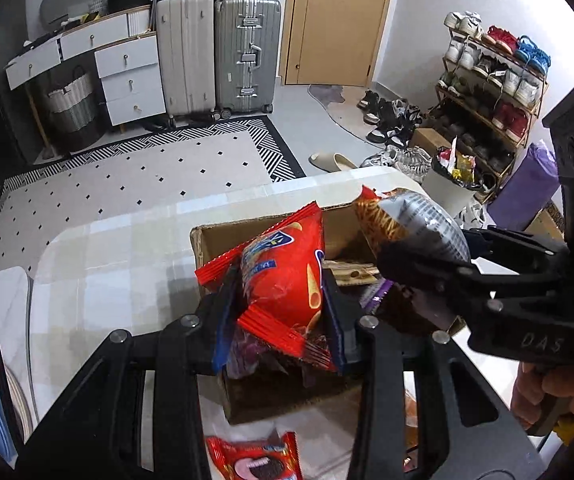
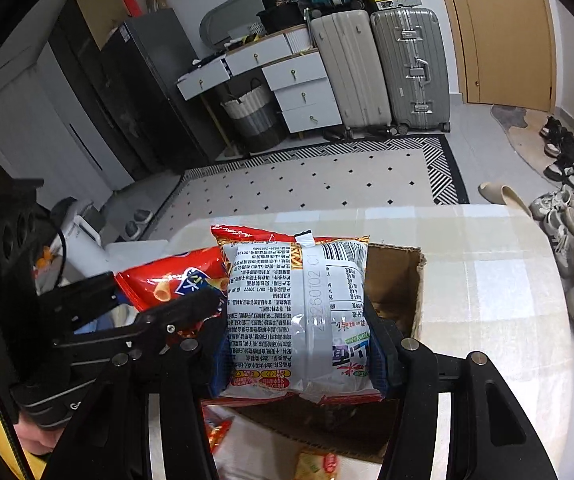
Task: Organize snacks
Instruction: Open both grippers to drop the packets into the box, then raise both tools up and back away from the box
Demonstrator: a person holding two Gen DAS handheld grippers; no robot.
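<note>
Two handheld grippers angle downward over an open cardboard box (image 1: 207,244) at frame centre. The left gripper (image 1: 283,300) clamps a red snack bag (image 1: 287,276) between its pads. The right gripper (image 2: 299,344) pinches a silver-backed snack bag (image 2: 287,320) above the box. A hand (image 1: 535,396) grasps its handle at lower right of the left view.

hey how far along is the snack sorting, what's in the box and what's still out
Done: a few packets already lie in the cardboard box. In hand: the left hand-held gripper clamps a red snack bag and the right hand-held gripper a silver-backed bag, both over the box. Left: a red cookie packet on the table.
</note>
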